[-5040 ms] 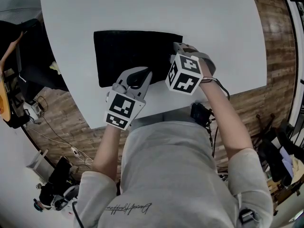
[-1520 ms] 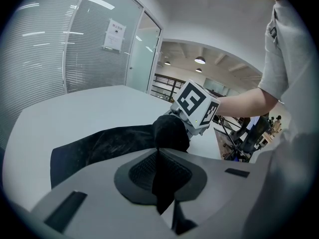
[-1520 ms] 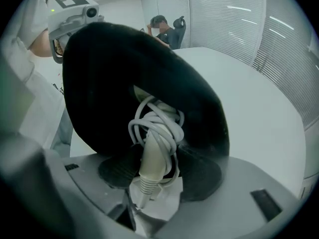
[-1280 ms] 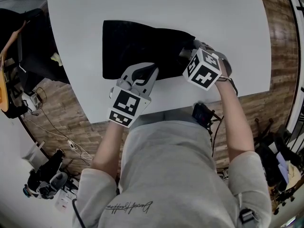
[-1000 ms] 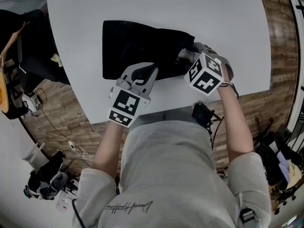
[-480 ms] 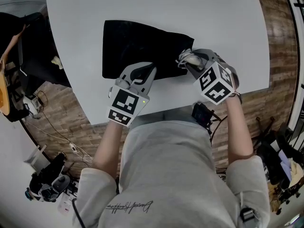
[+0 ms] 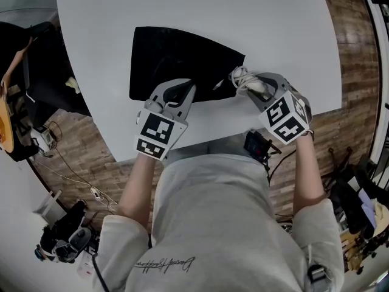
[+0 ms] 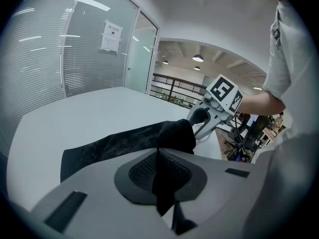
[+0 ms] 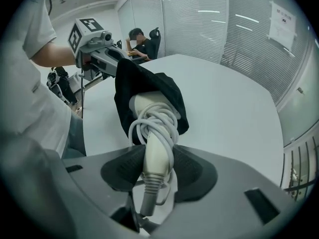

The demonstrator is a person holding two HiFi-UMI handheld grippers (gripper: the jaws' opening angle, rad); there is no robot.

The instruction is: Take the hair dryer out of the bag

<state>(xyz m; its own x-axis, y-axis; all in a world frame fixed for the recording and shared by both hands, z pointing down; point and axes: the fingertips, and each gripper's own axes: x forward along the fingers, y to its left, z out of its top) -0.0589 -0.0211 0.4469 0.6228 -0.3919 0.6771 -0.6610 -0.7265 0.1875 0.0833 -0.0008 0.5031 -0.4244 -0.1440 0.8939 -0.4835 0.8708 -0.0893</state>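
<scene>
A black cloth bag lies flat on the white table, its mouth towards the right. My left gripper is shut on the bag's near edge; black fabric is pinched between its pads. My right gripper is shut on the cream handle of the hair dryer, which has its white cord coiled around it. The handle and cord stick out of the bag's mouth. The dryer's head is still covered by the bag.
The table's near edge runs just below both grippers, with wood floor beyond it. A person sits at the far side of the table in the right gripper view. Glass walls with blinds surround the room.
My right gripper has drawn back to the right and towards the table's edge, pulling the dryer's handle and cord out of the bag's mouth. The left gripper has kept its hold in place.
</scene>
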